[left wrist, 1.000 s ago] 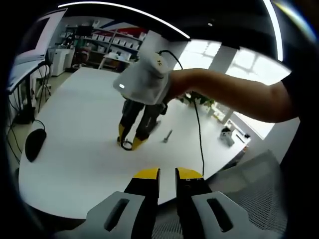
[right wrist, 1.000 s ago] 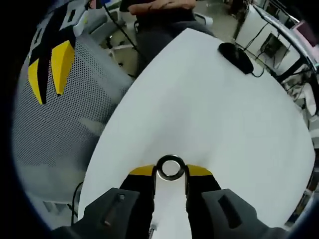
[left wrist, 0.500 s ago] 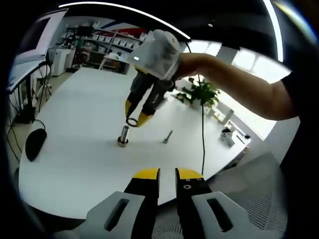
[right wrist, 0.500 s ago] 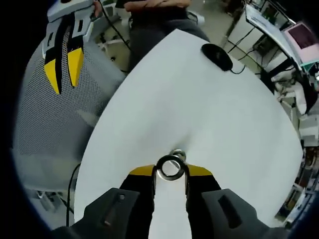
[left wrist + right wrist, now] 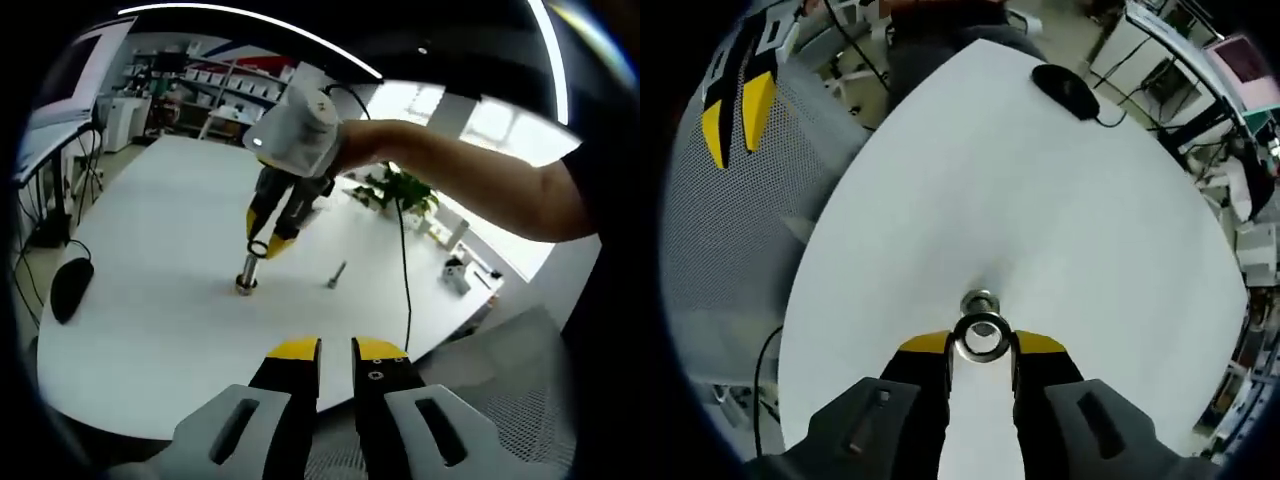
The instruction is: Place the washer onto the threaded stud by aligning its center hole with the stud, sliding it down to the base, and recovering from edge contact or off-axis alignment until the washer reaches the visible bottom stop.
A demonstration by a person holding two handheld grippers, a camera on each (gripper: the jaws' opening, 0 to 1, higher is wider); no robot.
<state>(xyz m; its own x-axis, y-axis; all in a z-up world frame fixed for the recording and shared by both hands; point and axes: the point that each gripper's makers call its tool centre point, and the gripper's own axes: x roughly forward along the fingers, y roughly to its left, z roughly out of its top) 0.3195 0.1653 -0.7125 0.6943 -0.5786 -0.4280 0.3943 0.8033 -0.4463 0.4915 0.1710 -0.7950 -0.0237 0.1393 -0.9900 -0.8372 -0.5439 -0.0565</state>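
We hold the washer [image 5: 981, 336] pinched between the yellow tips of the right gripper [image 5: 981, 343], its ring lying flat with the centre hole open to the camera. In the right gripper view the threaded stud [image 5: 979, 301] stands upright on the white table [image 5: 1090, 230] just beyond the washer, its top touching or nearly touching the ring's far rim; the hole is not yet over the stud.

In the left gripper view we see the same scene from the side: the right gripper [image 5: 262, 245] comes down from above, held by a hand [image 5: 385, 145], and the washer [image 5: 258, 249] sits at the top of the stud [image 5: 246, 274], whose base rests on the table [image 5: 150, 310] well in from its edges. We cannot tell from here whether the ring has caught the stud's tip.

A second small bolt [image 5: 336, 274] lies on its side on the table, apart from the stud toward the far edge. A black mouse [image 5: 70, 288] rests near the table's corner, its cable trailing off.

The left gripper [image 5: 335, 349] hangs off the table's near edge over a grey mesh surface [image 5: 520, 400], its jaws nearly pressed together with nothing between them.
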